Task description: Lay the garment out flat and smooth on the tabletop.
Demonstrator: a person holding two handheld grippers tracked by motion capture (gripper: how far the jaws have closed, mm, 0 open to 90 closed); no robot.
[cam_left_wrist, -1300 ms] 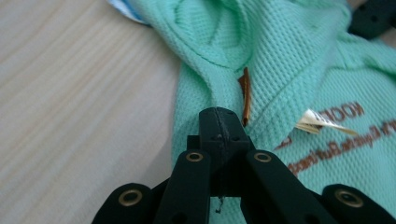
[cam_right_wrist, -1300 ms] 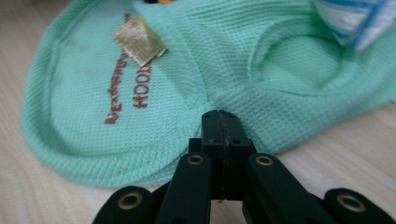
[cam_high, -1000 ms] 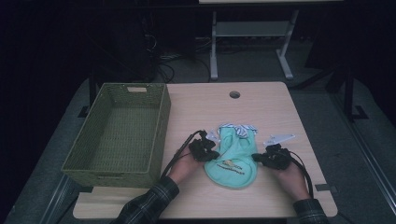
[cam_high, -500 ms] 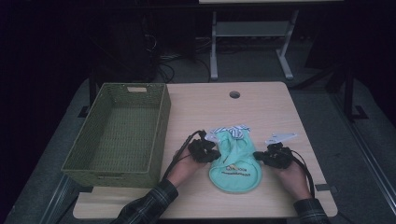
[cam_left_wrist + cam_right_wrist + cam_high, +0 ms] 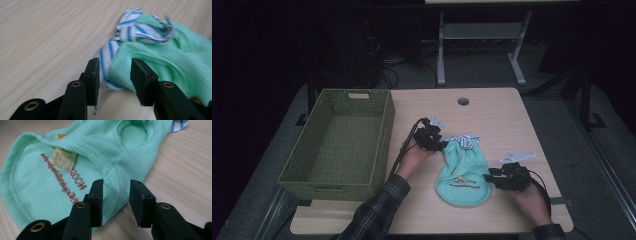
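A small mint-green garment [image 5: 464,170] with a blue-and-white striped trim [image 5: 140,30] lies flat on the wooden table [image 5: 497,120]. It carries brown lettering and a tan label [image 5: 63,158]. My left gripper [image 5: 443,145] sits at its upper left corner; its jaws have just been opening. The striped edge lies in front of the left gripper [image 5: 114,75], and the pads do not press on it. My right gripper [image 5: 488,177] rests at the garment's lower right edge. Its jaws have also just been opening, and the right gripper [image 5: 115,197] stands over the green hem [image 5: 100,152] without pinching it.
A green woven basket [image 5: 384,135] with nothing inside stands on the table's left half, close to my left forearm. A round cable hole [image 5: 463,101] is near the far edge. Bare tabletop lies beyond and to the right of the garment.
Both grippers went from shut on the garment's sides to open and let it go. The left one drew away toward the far left; the right one barely shifted.
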